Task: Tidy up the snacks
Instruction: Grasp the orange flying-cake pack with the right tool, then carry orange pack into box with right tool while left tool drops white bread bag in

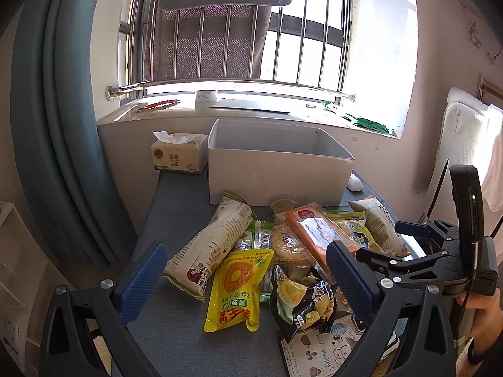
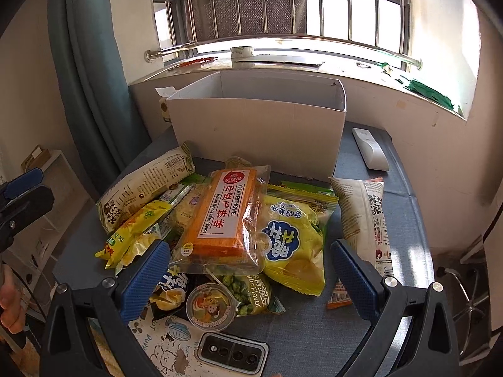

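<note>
A pile of snack packets lies on the grey table before an open white box (image 1: 276,172), which also shows in the right wrist view (image 2: 257,125). The pile holds an orange flying-cake pack (image 2: 220,216), a yellow chip bag (image 2: 289,245), a yellow sunflower pouch (image 1: 235,289), a long cream pack (image 1: 207,245), a jelly cup (image 2: 210,306) and a black chip bag (image 1: 301,304). My left gripper (image 1: 245,279) is open above the sunflower pouch. My right gripper (image 2: 248,279) is open over the near packets, empty. It also shows in the left wrist view (image 1: 411,229).
A tissue pack (image 1: 177,154) stands left of the box. A white remote (image 2: 369,149) lies right of it. A phone (image 2: 232,353) and a printed card (image 1: 314,355) lie at the near edge. A teal curtain (image 1: 59,125) hangs left; the windowsill is behind.
</note>
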A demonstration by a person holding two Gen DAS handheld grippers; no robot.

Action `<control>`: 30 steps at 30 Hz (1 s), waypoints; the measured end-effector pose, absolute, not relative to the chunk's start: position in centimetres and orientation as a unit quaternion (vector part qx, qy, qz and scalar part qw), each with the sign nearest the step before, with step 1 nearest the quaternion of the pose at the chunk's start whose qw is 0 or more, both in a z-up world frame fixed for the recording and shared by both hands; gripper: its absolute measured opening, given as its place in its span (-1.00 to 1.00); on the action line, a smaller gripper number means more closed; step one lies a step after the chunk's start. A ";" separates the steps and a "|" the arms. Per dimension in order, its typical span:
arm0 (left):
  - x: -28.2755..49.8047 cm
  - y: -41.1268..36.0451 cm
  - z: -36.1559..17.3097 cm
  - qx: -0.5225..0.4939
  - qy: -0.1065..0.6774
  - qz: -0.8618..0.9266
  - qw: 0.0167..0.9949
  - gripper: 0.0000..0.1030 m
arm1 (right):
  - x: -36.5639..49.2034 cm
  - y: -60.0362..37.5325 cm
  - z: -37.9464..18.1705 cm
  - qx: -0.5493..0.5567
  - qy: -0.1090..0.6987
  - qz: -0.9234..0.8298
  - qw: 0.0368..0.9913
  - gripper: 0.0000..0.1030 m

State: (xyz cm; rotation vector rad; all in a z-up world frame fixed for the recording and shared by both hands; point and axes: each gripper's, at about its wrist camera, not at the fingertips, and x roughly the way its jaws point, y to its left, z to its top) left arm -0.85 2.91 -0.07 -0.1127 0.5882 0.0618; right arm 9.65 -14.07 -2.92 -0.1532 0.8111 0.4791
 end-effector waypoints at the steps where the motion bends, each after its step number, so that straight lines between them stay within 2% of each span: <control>1: -0.9 3.1 -0.2 -0.056 0.291 0.032 0.955 1.00 | 10.5 -13.2 -3.2 -0.087 0.394 0.231 0.885 1.00; 9: -1.4 4.9 -0.8 -0.059 0.298 0.048 0.951 1.00 | 15.3 -8.3 -6.4 -0.141 0.443 0.209 0.860 0.99; 11: -1.4 5.5 -1.1 -0.064 0.301 0.051 0.950 1.00 | 15.3 -7.7 -7.3 -0.160 0.449 0.205 0.855 0.90; 12: -1.4 5.7 -1.3 -0.065 0.303 0.052 0.950 1.00 | 15.1 -7.4 -7.5 -0.173 0.442 0.204 0.856 0.74; 13: -1.4 5.9 -1.4 -0.066 0.304 0.053 0.949 1.00 | 14.7 -7.3 -7.5 -0.183 0.431 0.206 0.860 0.39; 15: -1.1 6.2 -1.9 -0.067 0.310 0.055 0.947 1.00 | 14.2 -7.3 -7.1 -0.193 0.424 0.200 0.862 0.17; 24: 1.2 7.3 -2.8 -0.058 0.318 0.054 0.945 1.00 | 12.4 -11.4 -3.1 -0.106 0.399 0.234 0.880 0.11; 30: 6.5 7.6 -4.4 -0.015 0.365 0.009 0.931 1.00 | 10.2 -14.9 -0.7 -0.042 0.373 0.229 0.898 0.11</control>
